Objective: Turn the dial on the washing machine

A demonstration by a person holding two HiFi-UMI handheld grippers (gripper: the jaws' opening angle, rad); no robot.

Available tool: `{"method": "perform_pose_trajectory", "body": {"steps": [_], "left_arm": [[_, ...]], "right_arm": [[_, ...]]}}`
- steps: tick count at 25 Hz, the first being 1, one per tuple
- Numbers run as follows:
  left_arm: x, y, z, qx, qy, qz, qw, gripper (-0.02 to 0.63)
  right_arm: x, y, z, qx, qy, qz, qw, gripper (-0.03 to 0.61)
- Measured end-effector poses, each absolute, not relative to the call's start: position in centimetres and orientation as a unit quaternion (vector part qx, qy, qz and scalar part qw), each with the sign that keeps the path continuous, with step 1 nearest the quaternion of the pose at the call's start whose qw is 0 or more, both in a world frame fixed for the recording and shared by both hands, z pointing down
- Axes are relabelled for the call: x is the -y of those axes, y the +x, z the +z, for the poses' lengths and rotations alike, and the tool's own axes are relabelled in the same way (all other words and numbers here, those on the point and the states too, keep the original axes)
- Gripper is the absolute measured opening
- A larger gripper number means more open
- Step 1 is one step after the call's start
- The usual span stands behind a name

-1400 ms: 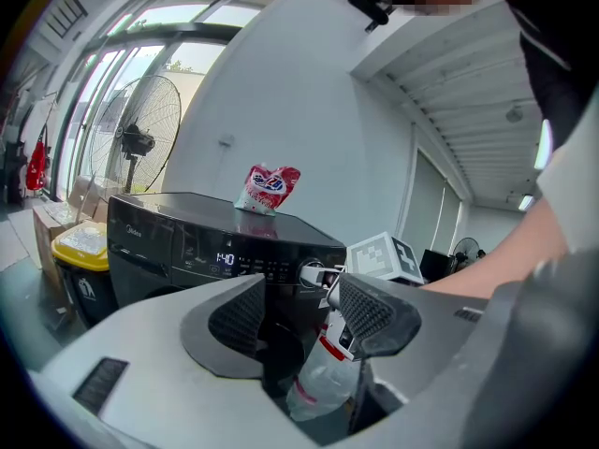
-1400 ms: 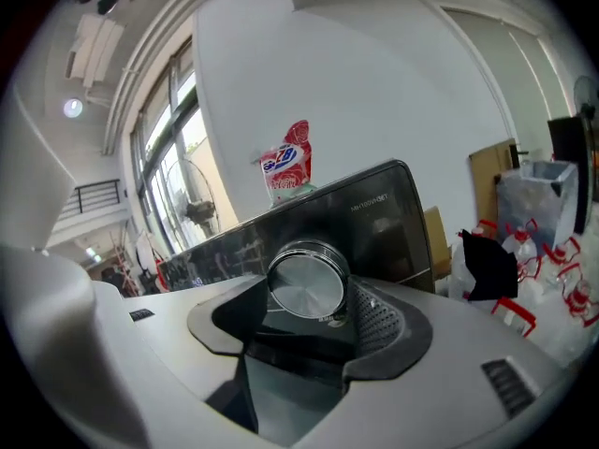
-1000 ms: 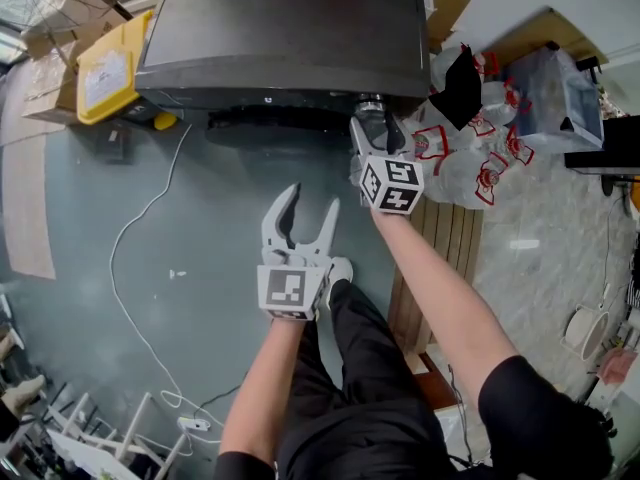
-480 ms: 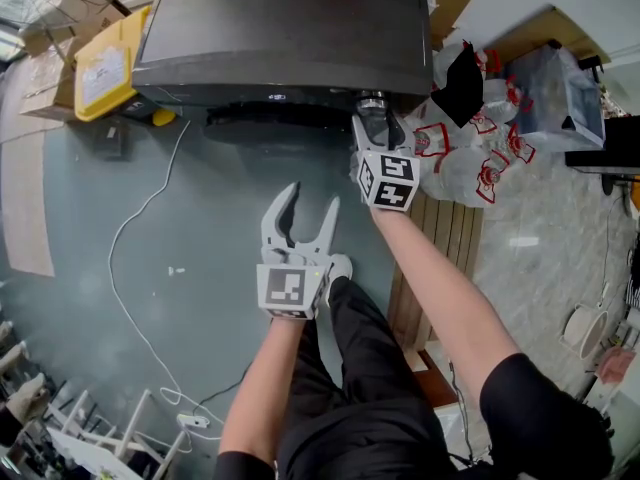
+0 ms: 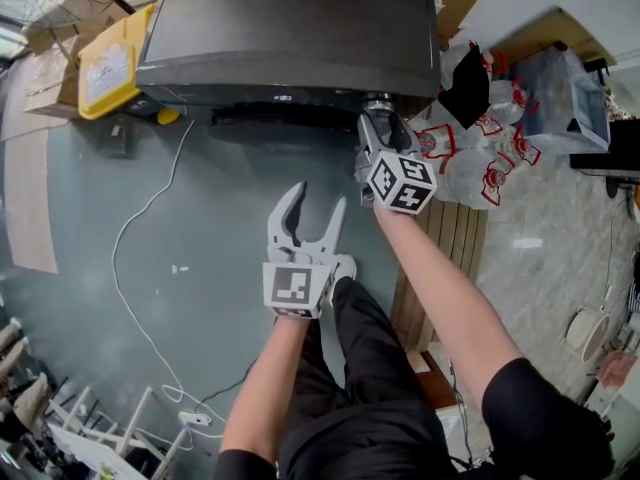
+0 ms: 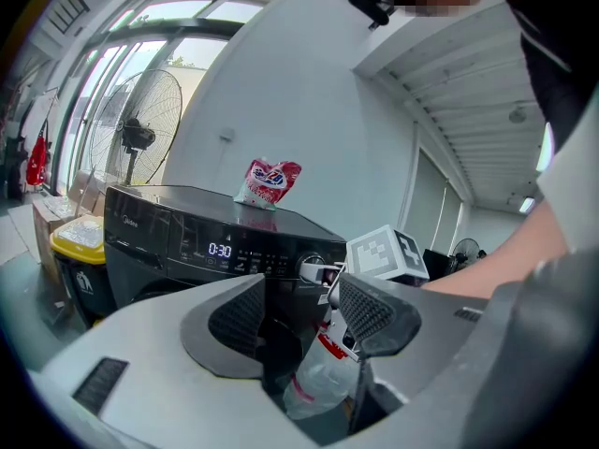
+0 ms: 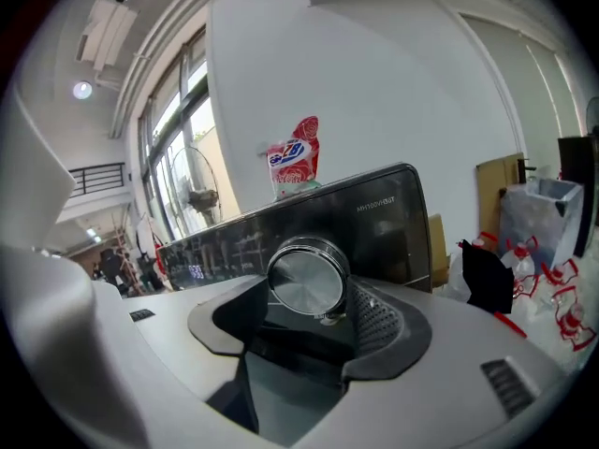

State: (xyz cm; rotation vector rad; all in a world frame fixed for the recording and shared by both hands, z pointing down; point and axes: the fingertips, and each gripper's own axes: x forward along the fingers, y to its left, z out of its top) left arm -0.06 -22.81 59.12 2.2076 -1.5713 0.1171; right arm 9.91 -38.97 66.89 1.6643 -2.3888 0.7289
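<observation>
The dark washing machine stands in front of me, and its silver dial sits at the right end of the control panel. My right gripper is shut on the dial. In the right gripper view the dial sits between the two pads, which touch its rim on both sides. My left gripper hangs open below the machine's front, holding nothing. In the left gripper view its jaws stand apart, and the washer panel shows a lit display.
A red and white detergent bag stands on the machine's top. A yellow bin stands to its left and a white cable trails on the floor. Plastic bags, a wooden pallet and a clear box lie to the right.
The right gripper has twisted at the dial: its marker cube has rolled and shifted slightly right. The left gripper has hardly moved.
</observation>
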Motion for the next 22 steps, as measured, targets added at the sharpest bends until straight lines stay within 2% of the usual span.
{"method": "perform_pose_trajectory", "body": {"steps": [6, 12, 18, 22], "left_arm": [[23.0, 0.0, 59.1, 0.564, 0.797, 0.043, 0.213, 0.224], [23.1, 0.0, 59.0, 0.564, 0.796, 0.04, 0.214, 0.224], [23.0, 0.0, 59.0, 0.563, 0.798, 0.04, 0.212, 0.224], [22.9, -0.2, 59.1, 0.564, 0.796, 0.037, 0.215, 0.224]], "right_arm": [[39.0, 9.8, 66.9, 0.792, 0.547, 0.266, 0.045, 0.255], [38.9, 9.7, 66.5, 0.807, 0.544, 0.213, 0.091, 0.255], [38.5, 8.9, 65.8, 0.817, 0.542, 0.092, 0.175, 0.256], [38.9, 9.1, 66.1, 0.807, 0.55, 0.077, 0.201, 0.255]]}}
